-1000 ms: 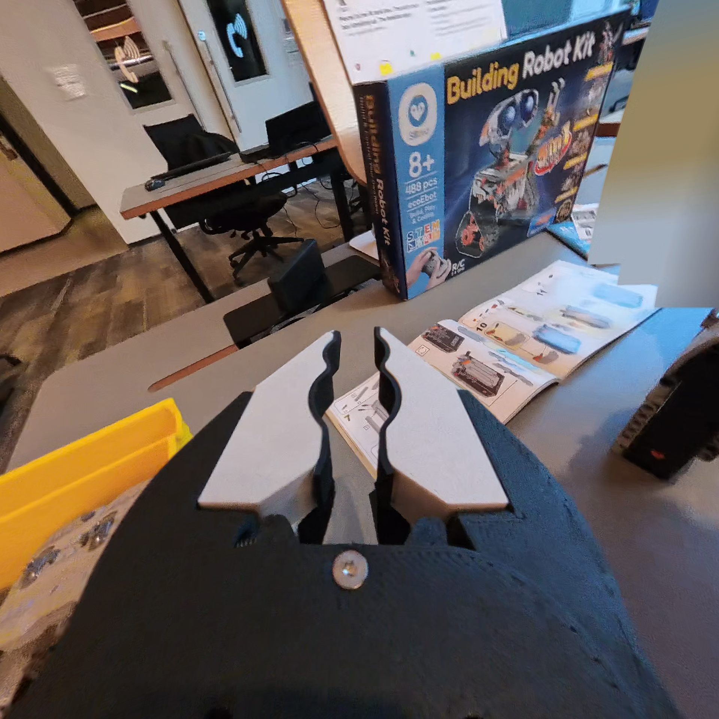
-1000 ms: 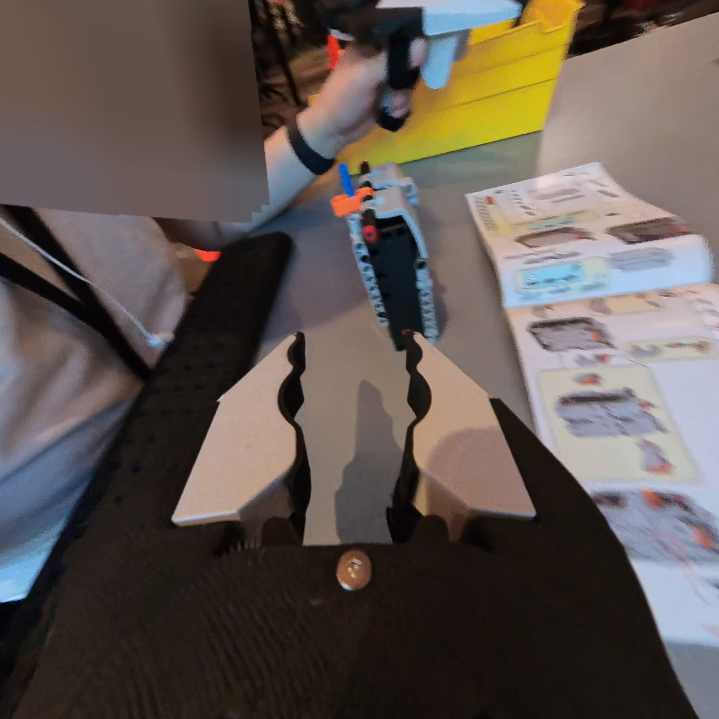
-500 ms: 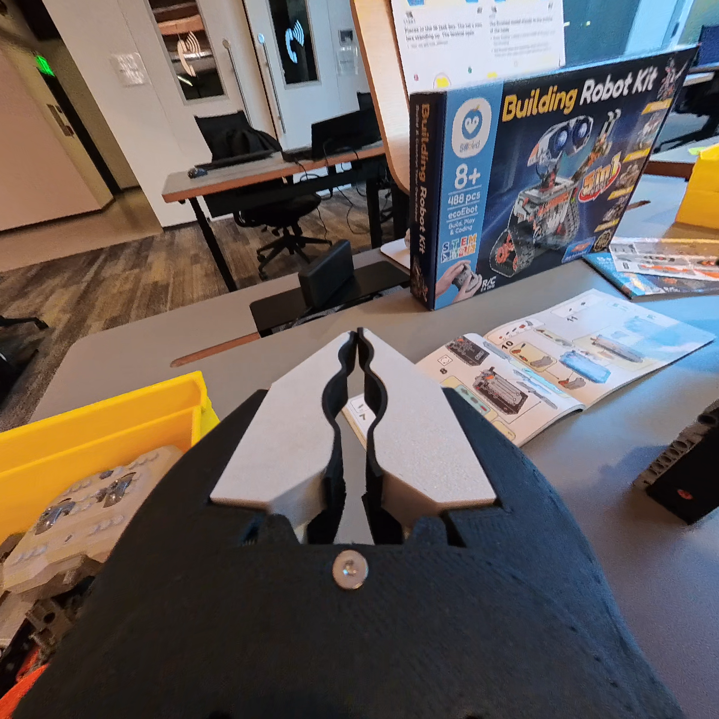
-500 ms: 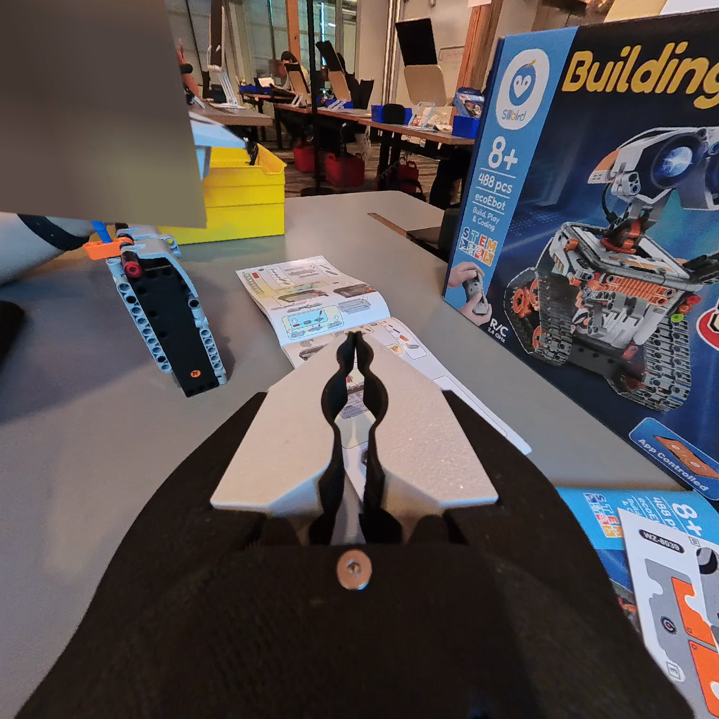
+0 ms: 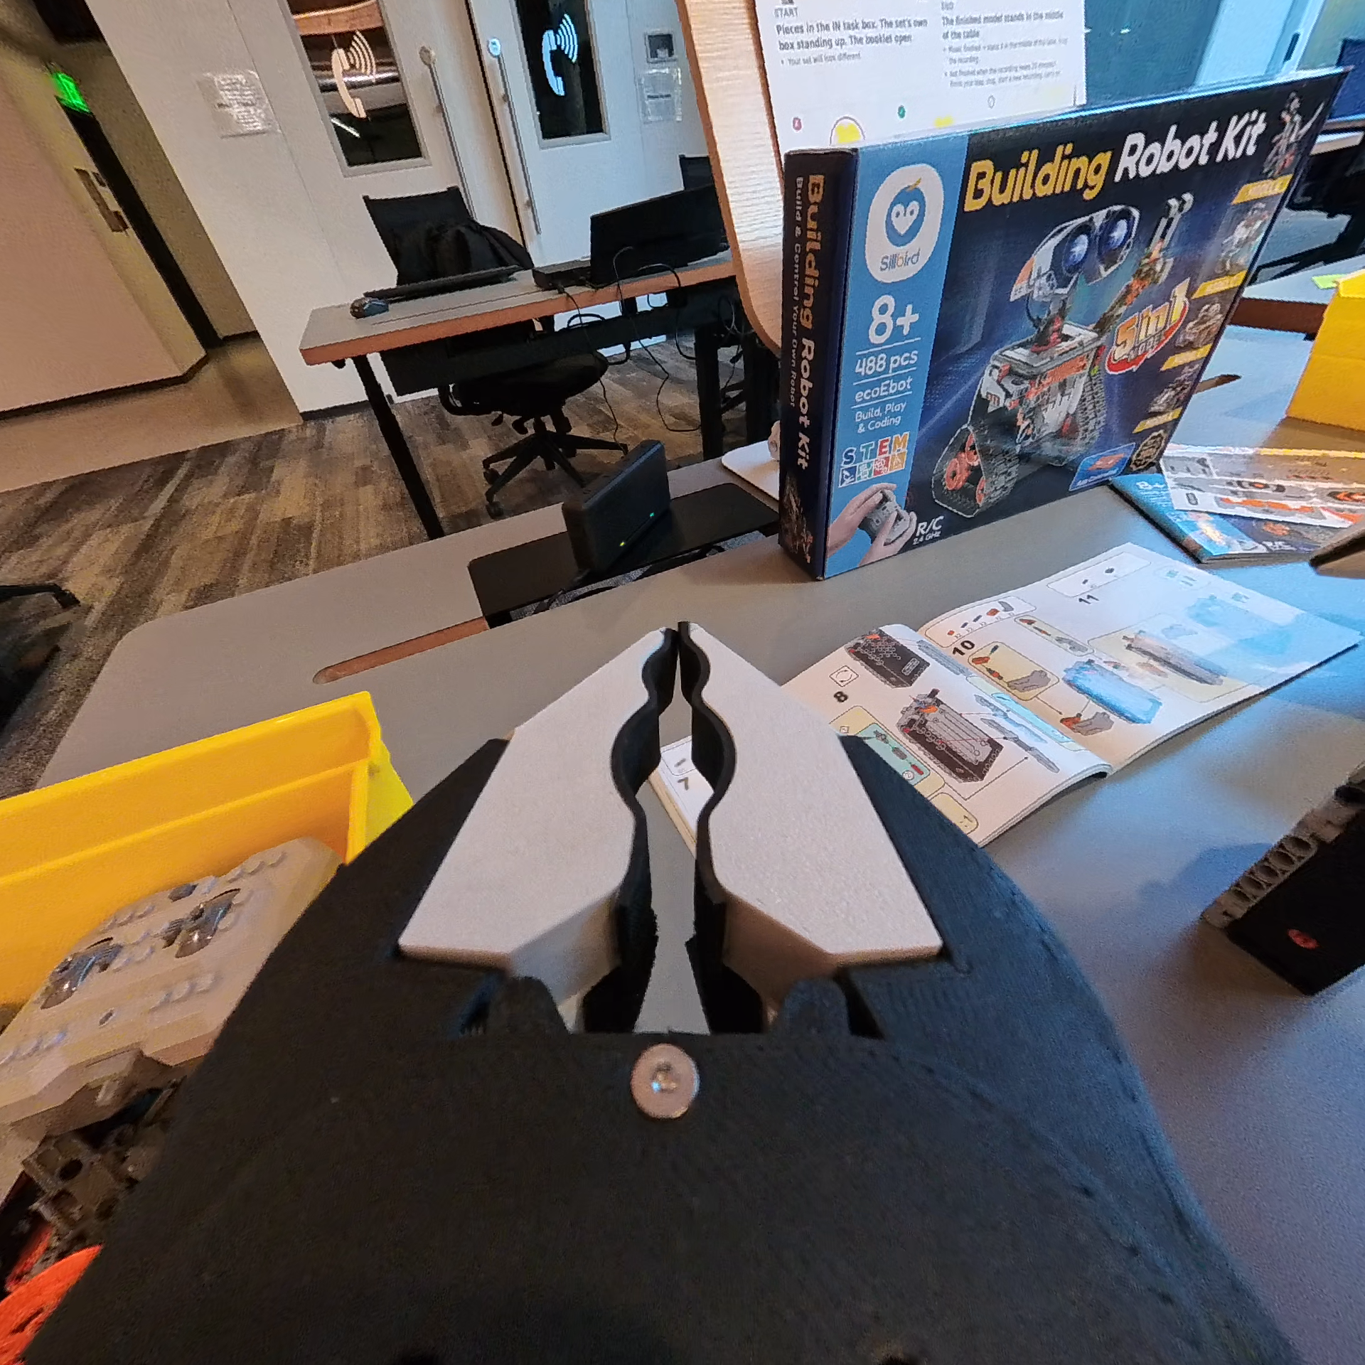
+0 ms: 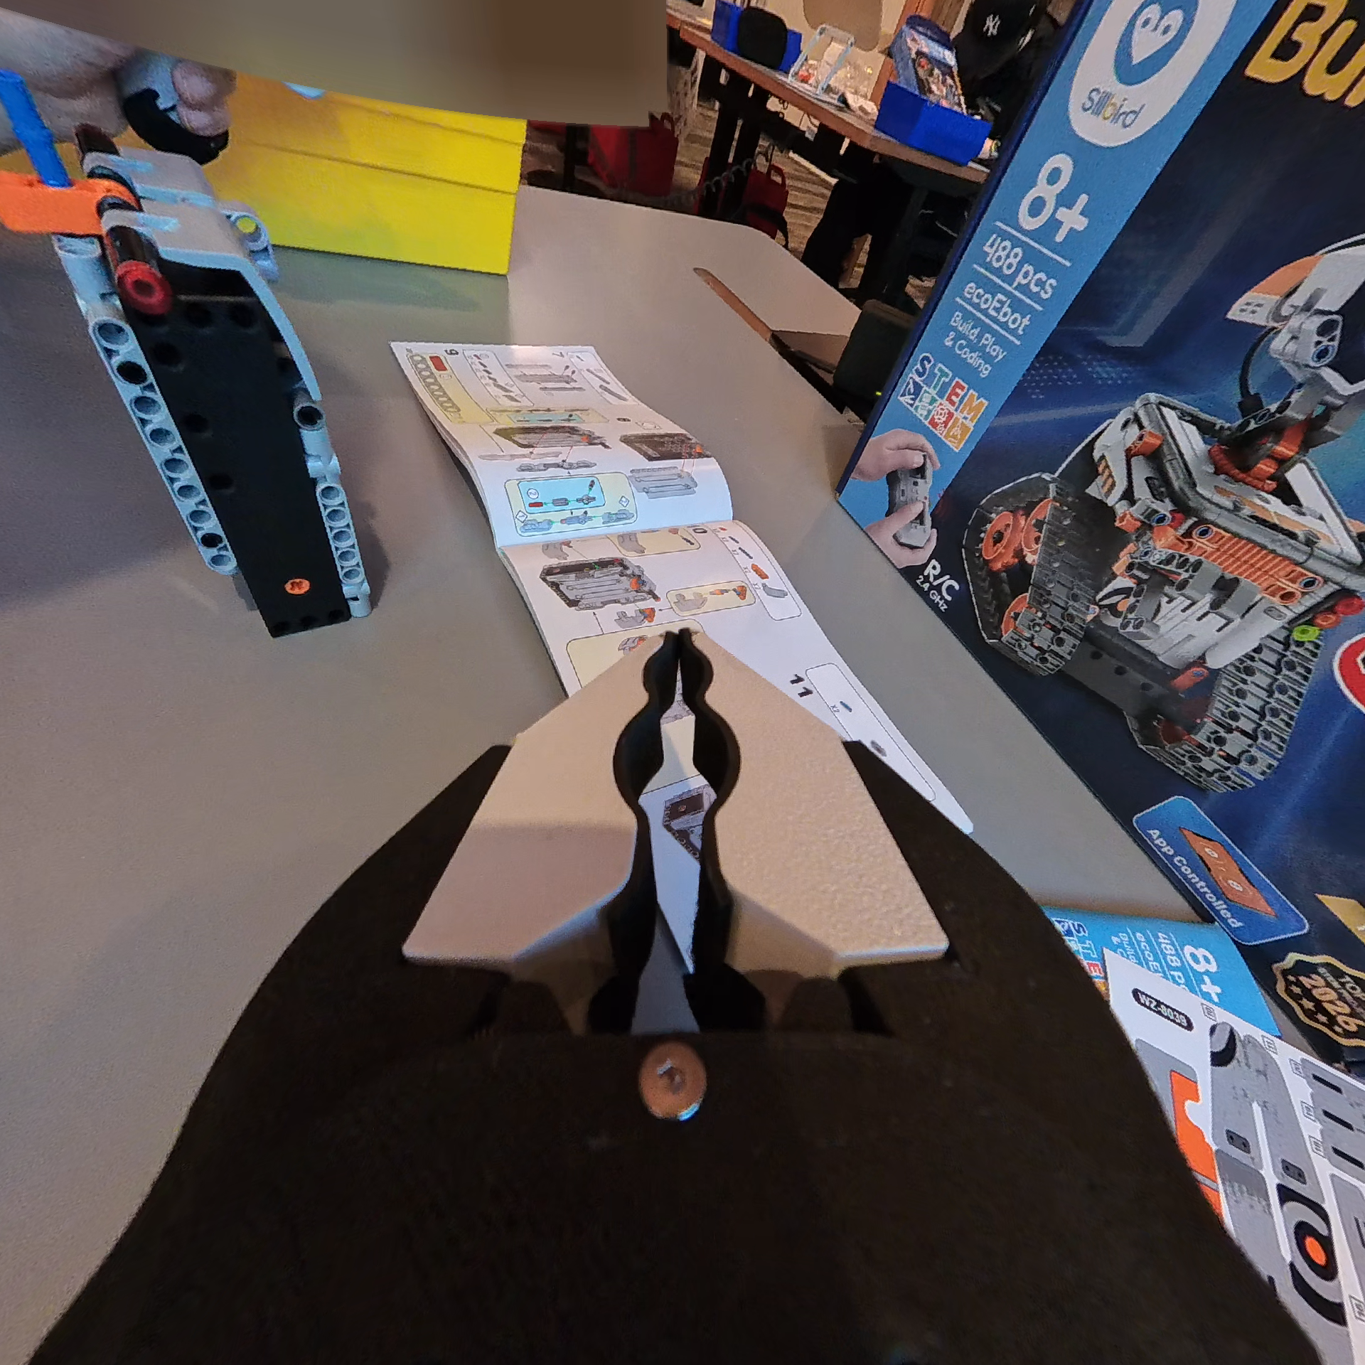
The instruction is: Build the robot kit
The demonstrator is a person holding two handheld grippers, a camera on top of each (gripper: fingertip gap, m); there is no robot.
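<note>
Even indoor light from above fills both views, bright enough for crisp colour. The left wrist view is sharp through the middle, though straight lines bow outward near the edges from the wide lens. The grey table (image 5: pixel 1152 1108) shows a soft sheen and faint shadows. The right wrist view is warmer and dimmer; the brick assembly (image 6: pixel 221 414) casts a soft shadow on the table beside it, and its upper end is slightly blurred. The kit box (image 6: pixel 1152 458) stretches toward the frame edge.
</note>
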